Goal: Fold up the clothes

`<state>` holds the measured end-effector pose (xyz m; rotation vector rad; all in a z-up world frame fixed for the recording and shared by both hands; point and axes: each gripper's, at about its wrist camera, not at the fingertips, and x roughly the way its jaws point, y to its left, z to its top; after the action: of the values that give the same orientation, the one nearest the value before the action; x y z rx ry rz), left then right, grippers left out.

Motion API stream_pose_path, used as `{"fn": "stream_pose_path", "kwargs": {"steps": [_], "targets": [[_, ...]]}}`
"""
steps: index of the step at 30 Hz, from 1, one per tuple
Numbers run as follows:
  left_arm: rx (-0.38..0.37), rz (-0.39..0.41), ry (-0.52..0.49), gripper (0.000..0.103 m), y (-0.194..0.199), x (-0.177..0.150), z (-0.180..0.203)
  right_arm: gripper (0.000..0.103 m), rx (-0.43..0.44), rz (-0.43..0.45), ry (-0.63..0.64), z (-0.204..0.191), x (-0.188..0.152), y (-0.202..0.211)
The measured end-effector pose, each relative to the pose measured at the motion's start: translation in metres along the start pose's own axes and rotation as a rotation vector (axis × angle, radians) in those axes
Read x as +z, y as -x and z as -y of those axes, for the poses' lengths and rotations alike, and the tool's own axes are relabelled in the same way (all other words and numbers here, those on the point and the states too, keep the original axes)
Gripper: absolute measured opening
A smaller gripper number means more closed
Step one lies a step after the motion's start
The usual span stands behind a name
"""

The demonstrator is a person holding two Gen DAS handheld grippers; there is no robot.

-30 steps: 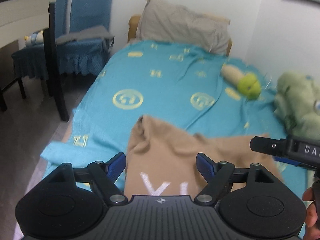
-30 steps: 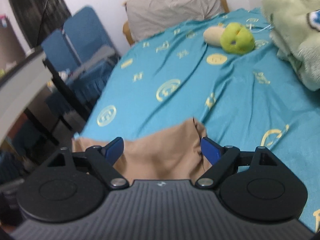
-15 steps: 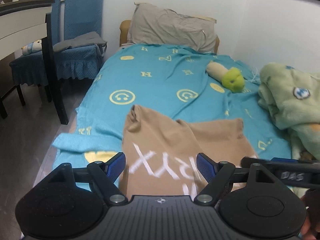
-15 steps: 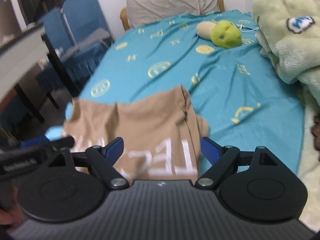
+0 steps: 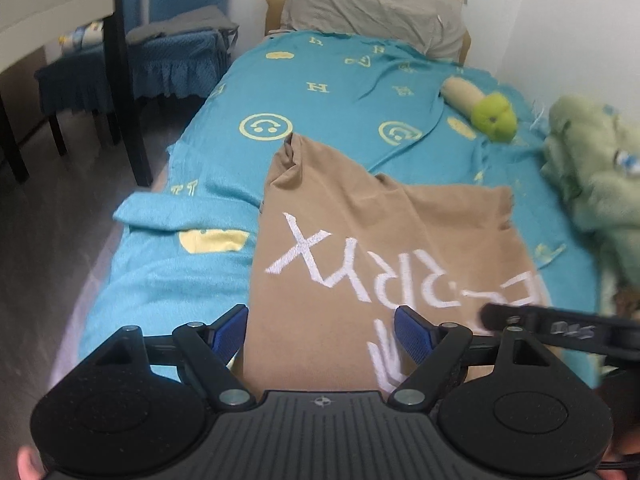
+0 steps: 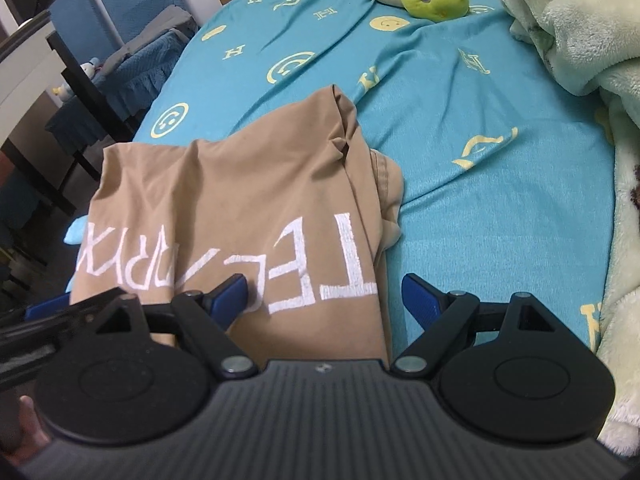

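Note:
A tan t-shirt (image 5: 352,240) with white lettering lies spread on the bed, its print facing up; it also shows in the right wrist view (image 6: 240,200). My left gripper (image 5: 320,328) is open just above the shirt's near left part. My right gripper (image 6: 324,296) is open above the shirt's near right edge. The right gripper's black body (image 5: 560,328) shows at the right of the left wrist view. The left gripper (image 6: 60,312) shows at the left of the right wrist view. The shirt's near hem is hidden under both grippers.
The bed has a turquoise sheet (image 5: 340,92) with yellow prints. A green plush toy (image 5: 492,118) and a grey pillow (image 5: 372,4) lie at the far end. A pale green blanket (image 6: 580,40) is heaped on the right. Blue chairs (image 5: 172,40) stand left of the bed.
Both grippers have pulled back toward the near end of the bed and now look down more steeply. More of the shirt and its lettering has come into view.

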<state>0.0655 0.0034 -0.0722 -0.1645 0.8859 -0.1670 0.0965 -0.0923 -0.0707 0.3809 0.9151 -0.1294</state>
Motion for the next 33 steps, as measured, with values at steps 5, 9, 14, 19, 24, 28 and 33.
{"fn": "stream_pose_path", "kwargs": {"steps": [5, 9, 14, 19, 24, 28, 33], "targets": [[-0.174, -0.070, 0.178, 0.083, 0.018, -0.007, -0.021, 0.086, 0.005, -0.006, -0.013, 0.001, 0.001, -0.002], [-0.229, -0.206, 0.250, 0.083, 0.002, -0.015, -0.031, 0.086, 0.000, -0.009, -0.020, 0.001, 0.003, -0.006], [-0.267, -0.301, 0.390, 0.082, -0.031, -0.023, -0.042, 0.086, -0.008, -0.007, -0.018, -0.001, 0.003, -0.006], [-0.325, -0.265, 0.587, 0.090, -0.050, -0.032, -0.058, 0.086, -0.013, -0.007, -0.030, -0.002, 0.004, -0.008], [-0.312, -0.164, 0.737, 0.075, -0.050, -0.037, -0.077, 0.086, -0.004, 0.013, -0.083, 0.003, 0.006, -0.006], [-0.300, -0.121, 0.782, 0.053, -0.050, -0.040, -0.083, 0.085, 0.019, 0.087, -0.181, 0.012, 0.008, 0.017], [-0.322, -0.045, 0.762, 0.025, -0.039, -0.040, -0.078, 0.086, 0.251, 0.184, -0.288, 0.010, 0.003, 0.064]]}}
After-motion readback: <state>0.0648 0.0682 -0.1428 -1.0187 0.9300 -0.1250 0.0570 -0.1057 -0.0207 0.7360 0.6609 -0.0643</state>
